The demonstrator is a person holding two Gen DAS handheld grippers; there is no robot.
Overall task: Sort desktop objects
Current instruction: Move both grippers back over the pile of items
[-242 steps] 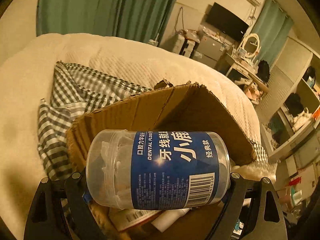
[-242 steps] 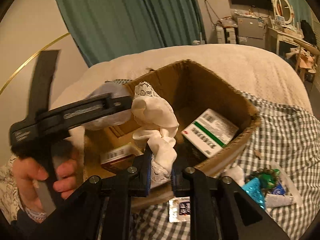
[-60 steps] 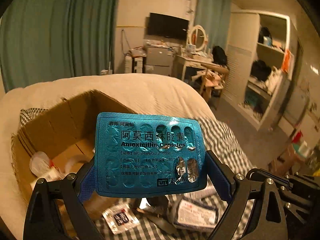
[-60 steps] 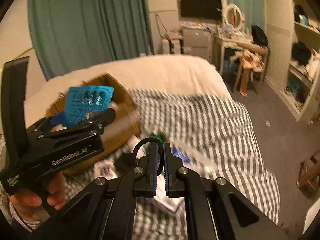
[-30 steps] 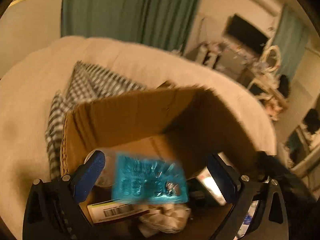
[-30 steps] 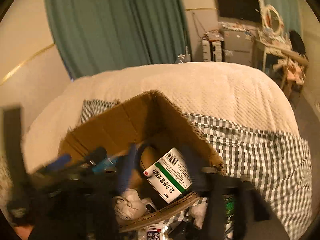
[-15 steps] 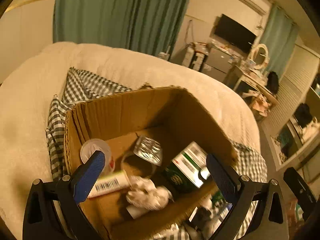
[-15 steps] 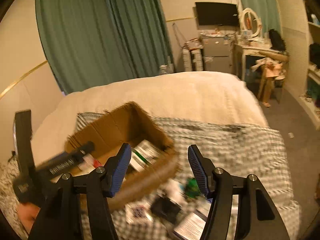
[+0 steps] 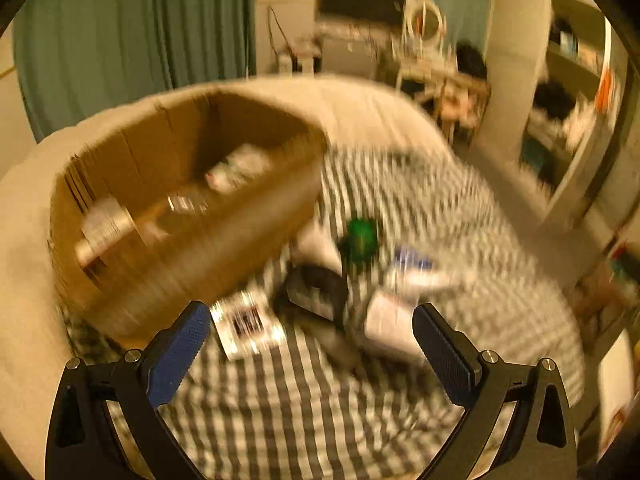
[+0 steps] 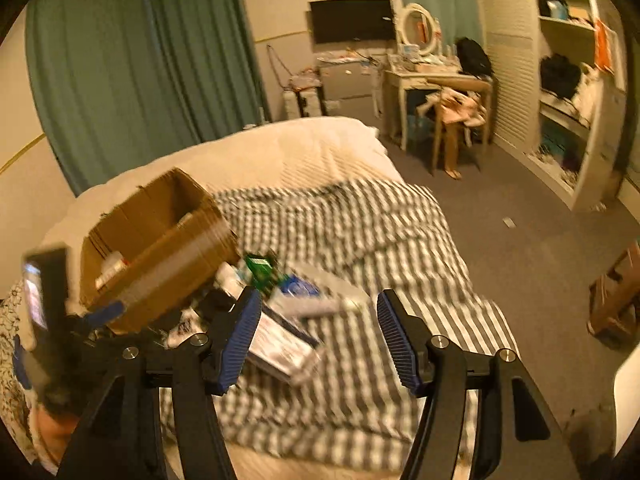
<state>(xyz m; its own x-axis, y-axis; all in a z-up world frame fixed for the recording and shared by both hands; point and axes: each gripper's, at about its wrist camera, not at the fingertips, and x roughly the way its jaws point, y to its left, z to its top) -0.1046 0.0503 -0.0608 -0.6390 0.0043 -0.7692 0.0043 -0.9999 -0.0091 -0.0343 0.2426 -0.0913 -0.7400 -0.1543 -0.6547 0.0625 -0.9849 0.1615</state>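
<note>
I see ribbed blue pads (image 10: 236, 340) on matt black plastic fingers, a rough corrugated cardboard box (image 9: 168, 216) left of them, and soft checked cloth (image 9: 304, 412) beneath glossy packets (image 9: 248, 326).

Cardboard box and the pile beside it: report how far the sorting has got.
Done: the cardboard box already holds several items, blurred but including a clear tub. In hand: nothing; the left gripper and right gripper are both open and empty above the checked cloth. Left: a pile beside the box, including a green packet, a white sachet and some flat packs.
</note>
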